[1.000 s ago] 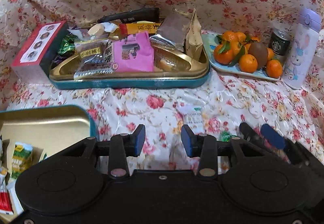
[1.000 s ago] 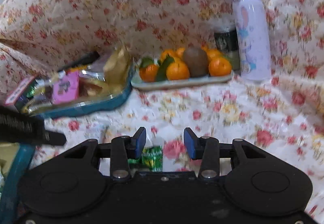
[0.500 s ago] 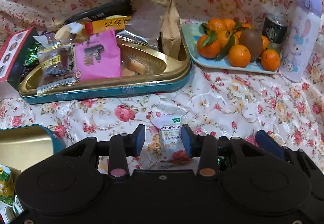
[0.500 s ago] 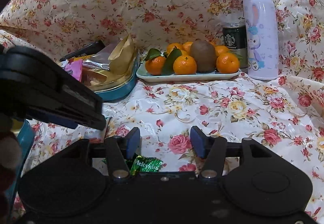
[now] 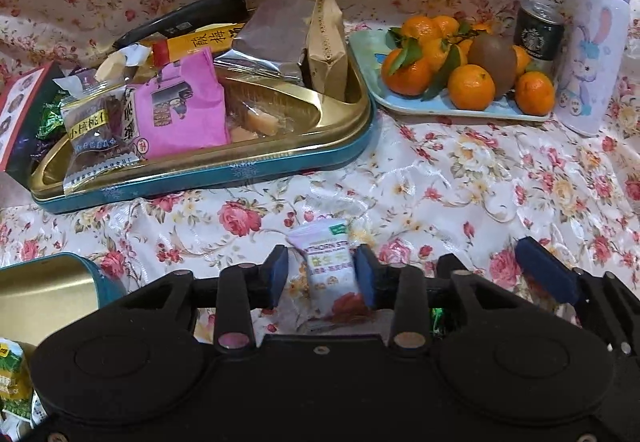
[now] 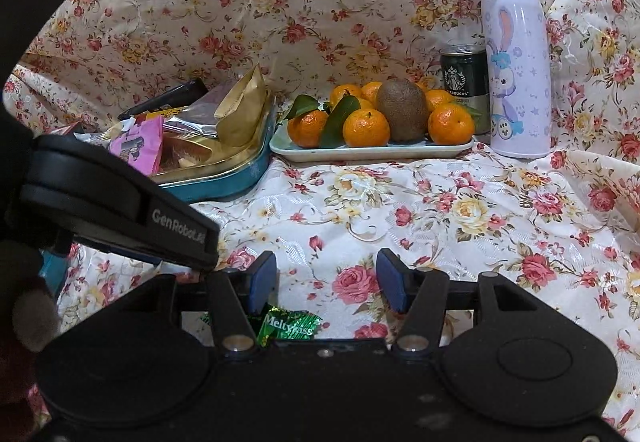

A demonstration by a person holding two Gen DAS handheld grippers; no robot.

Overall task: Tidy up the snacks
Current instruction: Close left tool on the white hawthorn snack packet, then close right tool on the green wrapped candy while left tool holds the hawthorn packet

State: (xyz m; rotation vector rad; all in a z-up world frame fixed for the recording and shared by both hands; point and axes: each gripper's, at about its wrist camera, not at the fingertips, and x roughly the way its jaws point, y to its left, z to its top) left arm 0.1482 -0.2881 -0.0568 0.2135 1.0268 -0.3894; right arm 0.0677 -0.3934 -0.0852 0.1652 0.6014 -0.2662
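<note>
A white hawthorn-strip packet (image 5: pixel 332 266) lies on the floral cloth between the blue pads of my left gripper (image 5: pixel 321 274), which is open around it. A green Meltykiss candy (image 6: pixel 289 326) lies on the cloth under my right gripper (image 6: pixel 326 278), close to its left pad; that gripper is open. The teal and gold snack tin (image 5: pixel 208 170) holds several packets, among them a pink one (image 5: pixel 180 110); it also shows in the right wrist view (image 6: pixel 224 178). A second gold tin (image 5: pixel 44 290) sits at the lower left.
A pale tray of mandarins and a kiwi (image 5: pixel 460 74) stands right of the tin, with a Starbucks can (image 5: pixel 538 32) and a lilac bunny bottle (image 5: pixel 592 42) behind it. A red box (image 5: pixel 20 110) is left of the tin. The left gripper's body (image 6: pixel 120 210) crosses the right view.
My left gripper has moved right and forward until the white packet lies between its pads. My right gripper has opened wider over the green candy.
</note>
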